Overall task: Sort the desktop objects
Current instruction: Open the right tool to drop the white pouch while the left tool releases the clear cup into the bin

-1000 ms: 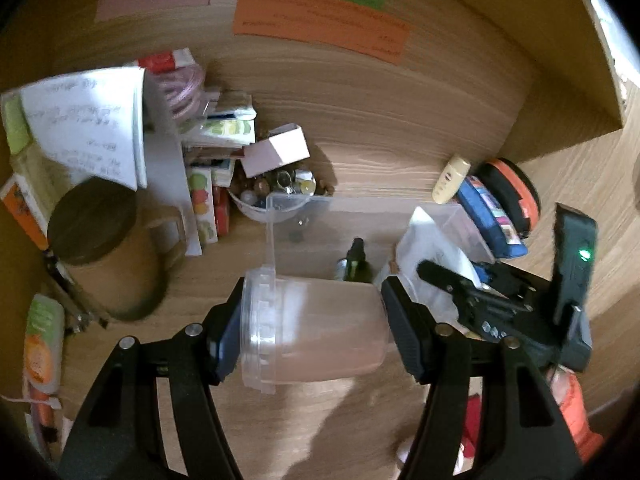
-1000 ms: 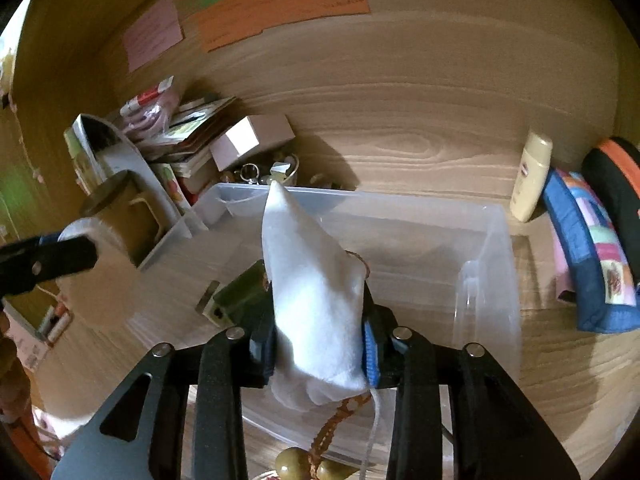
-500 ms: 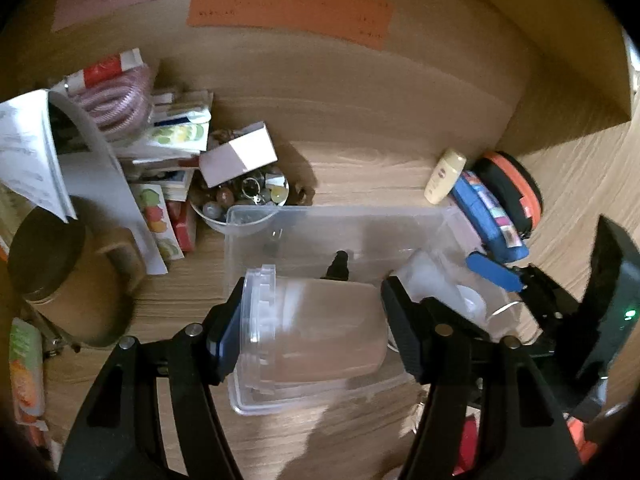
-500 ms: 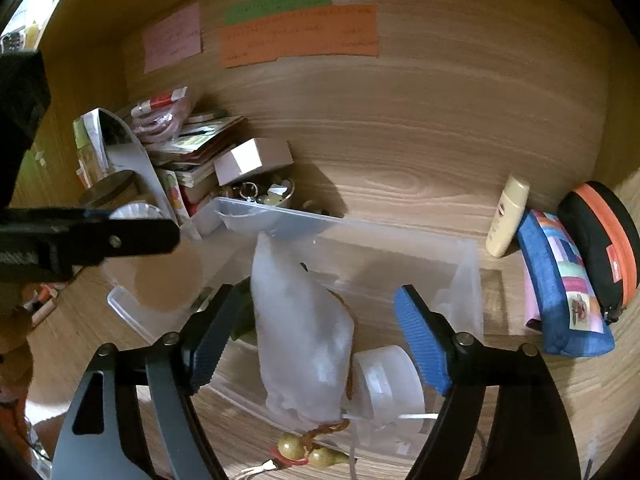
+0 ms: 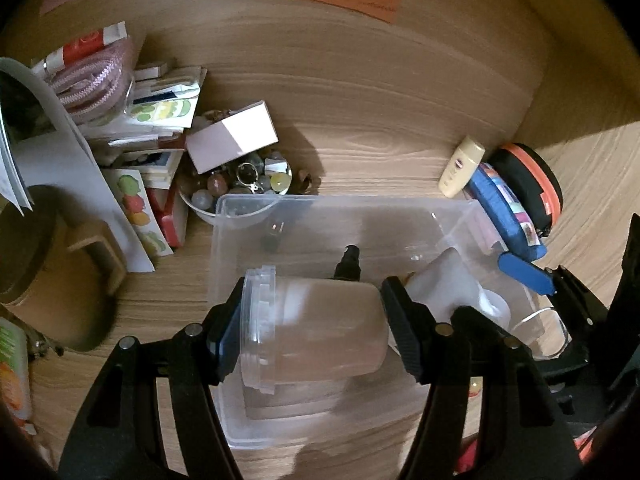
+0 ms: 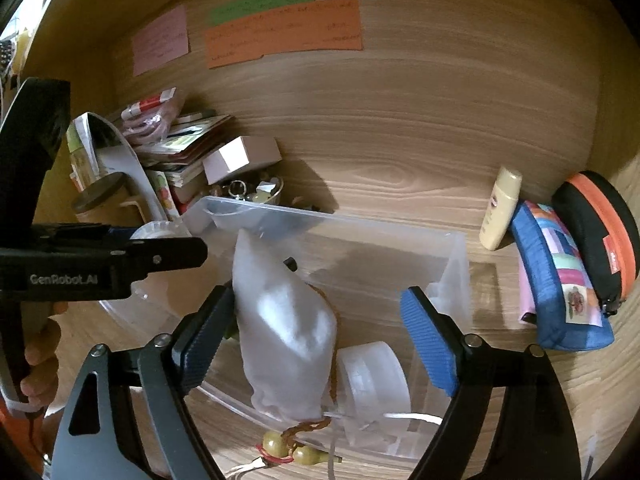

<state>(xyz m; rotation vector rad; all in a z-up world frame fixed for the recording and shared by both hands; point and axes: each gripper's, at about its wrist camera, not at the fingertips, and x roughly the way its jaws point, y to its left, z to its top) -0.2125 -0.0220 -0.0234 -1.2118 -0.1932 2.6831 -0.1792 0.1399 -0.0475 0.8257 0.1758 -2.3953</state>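
My left gripper (image 5: 312, 328) is shut on a clear plastic tub (image 5: 316, 332), held on its side over the clear storage bin (image 5: 320, 204). My right gripper (image 6: 320, 336) is open above the same bin (image 6: 332, 218). A white cloth pouch (image 6: 284, 332) stands loose in the bin between its fingers, leaning against the left finger (image 6: 204, 340). A roll of clear tape (image 6: 376, 372) and a small dark bottle (image 5: 349, 266) also lie in the bin. The left gripper shows at the left of the right wrist view (image 6: 132, 256).
A bowl of trinkets (image 5: 240, 188), a white box (image 5: 232, 136) and a stack of booklets (image 5: 160, 128) sit left of the bin. A lidded mug (image 5: 44, 264) stands far left. A cream bottle (image 6: 500, 208), a blue pouch (image 6: 560, 280) and an orange-black case (image 6: 600, 228) lie right.
My right gripper has opened and let go of the white pouch, which now rests in the bin. My left gripper has carried the tub over the bin.
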